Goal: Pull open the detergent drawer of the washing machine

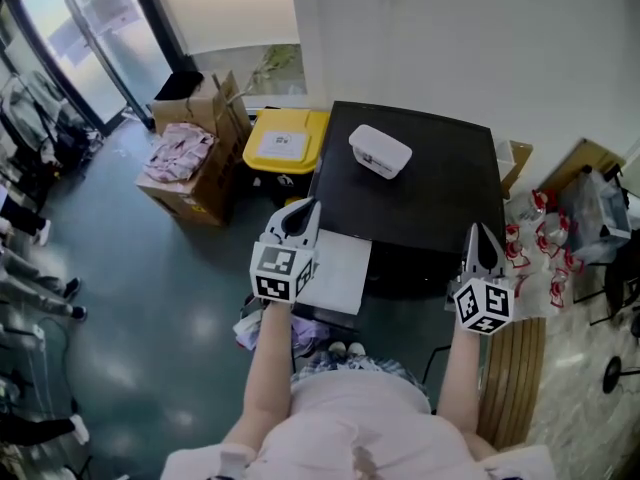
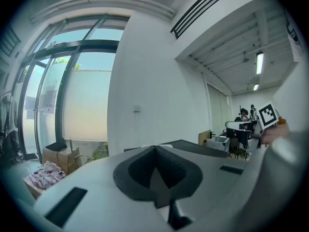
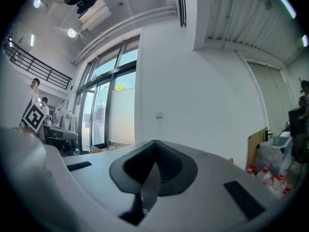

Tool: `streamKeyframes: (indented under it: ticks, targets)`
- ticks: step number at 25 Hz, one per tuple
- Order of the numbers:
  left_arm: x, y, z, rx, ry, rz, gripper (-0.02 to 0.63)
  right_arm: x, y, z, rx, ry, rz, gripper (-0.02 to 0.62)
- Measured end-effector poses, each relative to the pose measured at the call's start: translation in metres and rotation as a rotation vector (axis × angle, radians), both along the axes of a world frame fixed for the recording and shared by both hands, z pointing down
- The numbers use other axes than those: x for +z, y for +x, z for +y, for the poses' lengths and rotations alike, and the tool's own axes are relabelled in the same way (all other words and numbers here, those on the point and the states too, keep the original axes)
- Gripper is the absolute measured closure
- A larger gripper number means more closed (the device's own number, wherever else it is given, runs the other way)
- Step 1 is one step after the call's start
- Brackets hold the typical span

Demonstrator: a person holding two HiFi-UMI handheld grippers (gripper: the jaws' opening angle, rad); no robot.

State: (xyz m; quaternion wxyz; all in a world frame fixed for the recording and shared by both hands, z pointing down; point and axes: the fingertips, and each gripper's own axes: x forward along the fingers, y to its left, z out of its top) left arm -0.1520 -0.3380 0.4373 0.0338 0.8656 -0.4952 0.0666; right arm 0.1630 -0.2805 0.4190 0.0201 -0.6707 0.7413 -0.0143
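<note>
The washing machine has a black top and stands against the white wall. From its front left a white drawer juts out toward me. My left gripper is held over the drawer's left edge, jaws shut and holding nothing. My right gripper hovers by the machine's front right corner, also shut and empty. In the left gripper view the left gripper points level over the machine's top. In the right gripper view the right gripper points level at the white wall.
A white box lies on the machine's top. A yellow bin and a cardboard box of pink clothes stand to its left. Red-and-white bottles crowd the floor at right, beside a wooden board.
</note>
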Motion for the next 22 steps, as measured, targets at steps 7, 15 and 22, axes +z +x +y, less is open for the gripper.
streamKeyframes:
  ticks: [7, 15, 22]
  targets:
    - [0.003, 0.006, -0.002, 0.009, -0.003, -0.001, 0.58, 0.006, 0.0, 0.001, 0.0, -0.021, 0.034, 0.581]
    - [0.003, 0.009, -0.005, 0.016, -0.006, 0.003, 0.58, 0.011, 0.001, -0.002, 0.0, -0.042, 0.05, 0.581]
    - [0.005, 0.013, -0.006, 0.024, -0.006, 0.0, 0.58, 0.014, 0.003, -0.004, -0.001, -0.05, 0.053, 0.581]
